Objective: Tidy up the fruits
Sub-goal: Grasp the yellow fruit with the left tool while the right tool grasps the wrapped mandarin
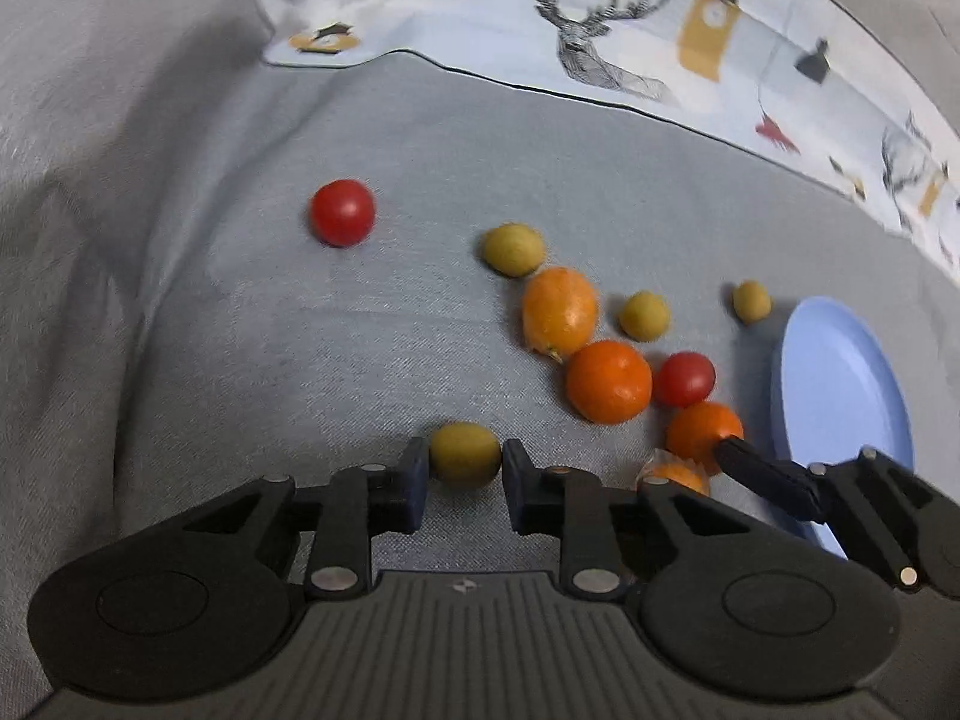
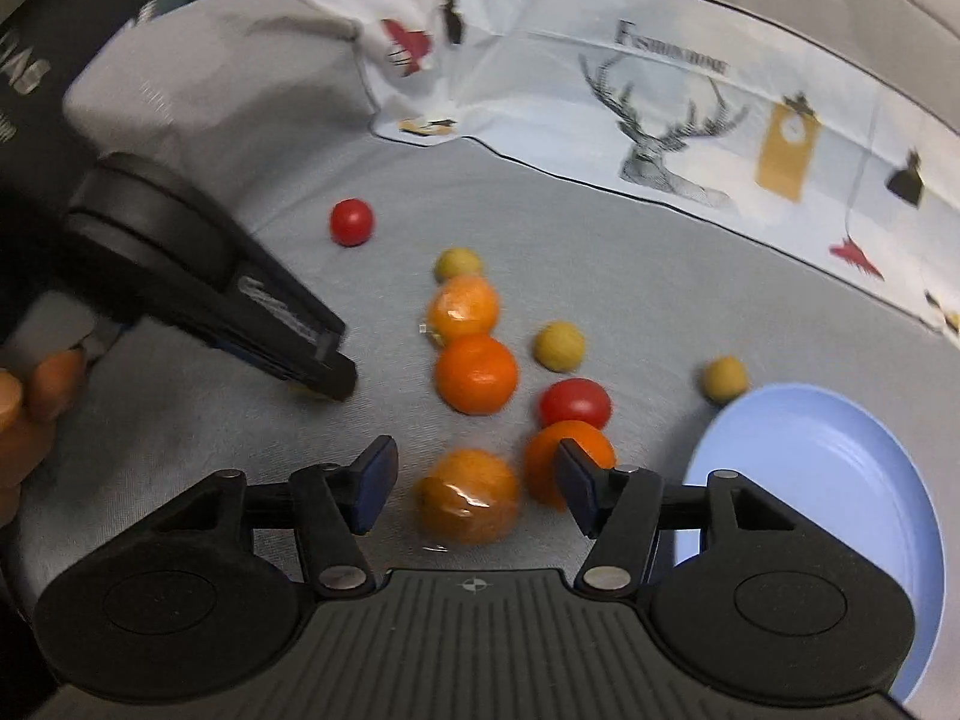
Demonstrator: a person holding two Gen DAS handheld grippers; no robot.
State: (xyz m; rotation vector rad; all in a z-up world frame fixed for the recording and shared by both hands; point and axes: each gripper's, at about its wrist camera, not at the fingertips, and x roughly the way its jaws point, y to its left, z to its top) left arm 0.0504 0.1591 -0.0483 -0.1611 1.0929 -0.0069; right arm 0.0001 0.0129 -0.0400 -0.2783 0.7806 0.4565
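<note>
Small fruits lie on a grey cloth: red tomatoes (image 1: 342, 212) (image 1: 684, 378), yellow-green fruits (image 1: 513, 249) (image 1: 644, 315) (image 1: 751, 301) and oranges (image 1: 559, 311) (image 1: 608, 381) (image 1: 703, 429). My left gripper (image 1: 465, 463) is shut on a yellow-green fruit (image 1: 465, 455) at cloth level. My right gripper (image 2: 474, 480) is open around a wrapped orange (image 2: 468, 495), its fingers apart from it. The right gripper also shows in the left wrist view (image 1: 762, 471), and the left gripper in the right wrist view (image 2: 327, 375). A blue plate (image 2: 840, 480) lies empty at the right.
A white patterned cloth with deer prints (image 1: 600, 36) lies along the back. The grey cloth (image 1: 240, 360) spreads to the left. A hand (image 2: 24, 414) holds the left gripper at the left edge.
</note>
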